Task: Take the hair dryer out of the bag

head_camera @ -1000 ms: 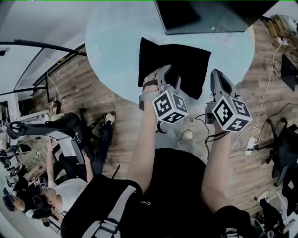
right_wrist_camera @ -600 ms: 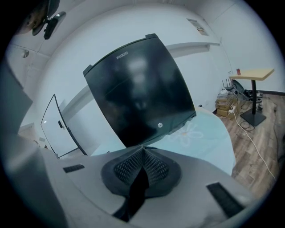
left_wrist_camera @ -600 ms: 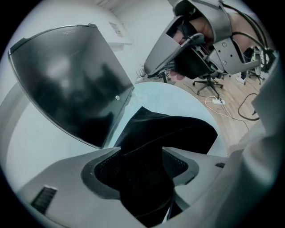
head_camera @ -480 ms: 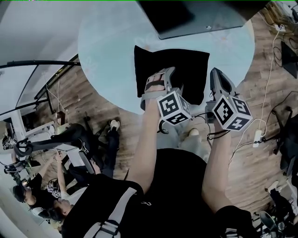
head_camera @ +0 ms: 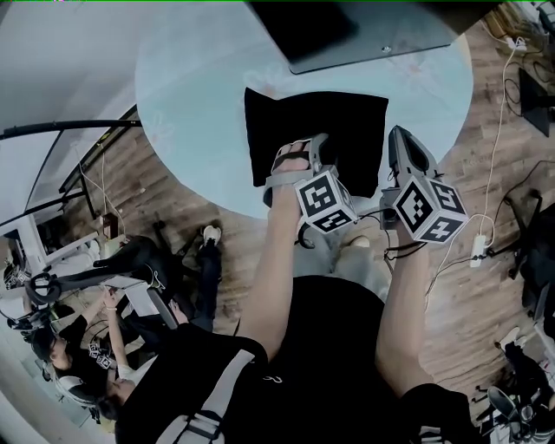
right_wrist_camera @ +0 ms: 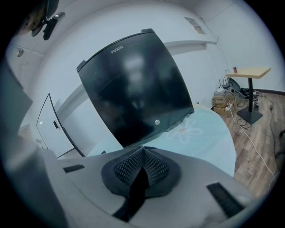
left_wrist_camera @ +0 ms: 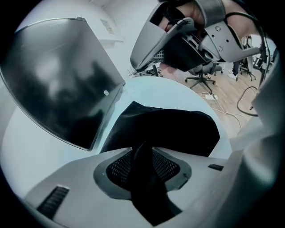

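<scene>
Condition at inspection: the black bag (head_camera: 316,130) lies flat on the round glass worktop (head_camera: 199,78), its near edge close to the worktop's rim. The hair dryer is not visible in any view and is judged to be inside the bag. The left hand-held gripper (head_camera: 302,154) is over the bag's near edge, jaws partly apart and closing, with a fold of the bag's black cloth between them in the left gripper view; a firm pinch cannot be confirmed. The right hand-held gripper (head_camera: 401,137) sits just beside the bag's right edge, jaws together on nothing, and does not appear to pin the bag. Hazards noted: first, the left jaws appear to be gathering cloth only, so a lift from here would likely raise the whole bag with its contents instead of opening it. Second, with nothing holding the bag down, a pull toward the person could drag it over the rim to the wooden floor (head_camera: 486,260). Third, which edge is the mouth cannot be told from these views (the cloth is uniformly dark); if the mouth faces downward on lifting, the dryer could slide out and strike the glass. Fourth, the black panel (head_camera: 364,26) lies just beyond the bag's far edge, so a swing that way risks contact.
</scene>
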